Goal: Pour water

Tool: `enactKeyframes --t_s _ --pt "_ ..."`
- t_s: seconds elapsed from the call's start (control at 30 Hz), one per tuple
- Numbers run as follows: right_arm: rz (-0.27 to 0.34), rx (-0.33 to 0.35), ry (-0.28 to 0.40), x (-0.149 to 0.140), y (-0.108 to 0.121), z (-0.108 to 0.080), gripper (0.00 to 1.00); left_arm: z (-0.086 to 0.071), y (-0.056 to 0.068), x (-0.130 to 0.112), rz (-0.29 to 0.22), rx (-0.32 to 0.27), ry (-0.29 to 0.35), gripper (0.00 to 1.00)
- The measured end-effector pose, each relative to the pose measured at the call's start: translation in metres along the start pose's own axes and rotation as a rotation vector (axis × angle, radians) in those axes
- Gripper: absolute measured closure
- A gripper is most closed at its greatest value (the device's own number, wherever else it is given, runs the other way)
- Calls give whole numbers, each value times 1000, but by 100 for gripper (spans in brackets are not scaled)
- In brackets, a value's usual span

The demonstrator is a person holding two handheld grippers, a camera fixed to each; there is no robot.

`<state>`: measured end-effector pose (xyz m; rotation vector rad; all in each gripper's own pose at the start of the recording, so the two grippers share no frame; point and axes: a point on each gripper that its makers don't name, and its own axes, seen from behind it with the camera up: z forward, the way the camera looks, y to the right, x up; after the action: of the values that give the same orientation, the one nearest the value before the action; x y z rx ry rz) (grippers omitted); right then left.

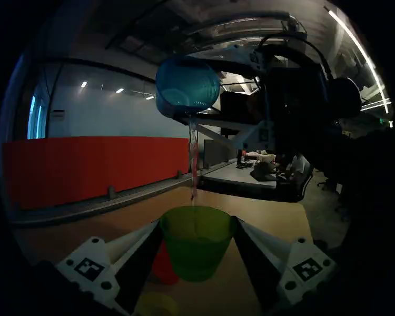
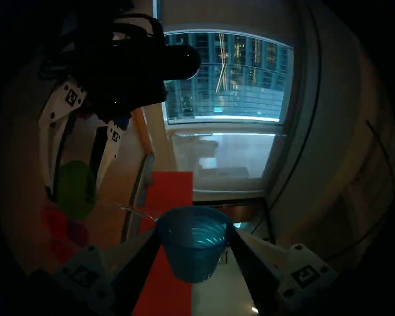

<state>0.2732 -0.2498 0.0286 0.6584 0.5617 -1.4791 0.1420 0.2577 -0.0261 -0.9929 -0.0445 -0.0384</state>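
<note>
My left gripper is shut on a green cup, held upright over a wooden table. Above it the blue cup lies tipped on its side, held by the right gripper. A thin stream of water falls from its rim into the green cup. In the right gripper view my right gripper is shut on the same blue cup, with the stream running toward the green cup between the left gripper's fingers.
A red cup and a yellow one sit on the table below my left gripper. A red partition wall runs behind the table. People sit at desks at the back right. A large window lies beyond the blue cup.
</note>
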Motion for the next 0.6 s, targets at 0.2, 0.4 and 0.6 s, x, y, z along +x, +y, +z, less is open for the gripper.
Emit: enactKeyframes --t_s 0.2,0.4,0.6 --pt "-40 -5 1 3 1 1 9 0 0 0 0 1 -1 11" --pt "-78 -11 4 6 3 3 9 0 -2 -1 0 4 -1 11" --pt "-126 -15 10 14 1 3 9 1 -4 -2 -6 7 1 11"
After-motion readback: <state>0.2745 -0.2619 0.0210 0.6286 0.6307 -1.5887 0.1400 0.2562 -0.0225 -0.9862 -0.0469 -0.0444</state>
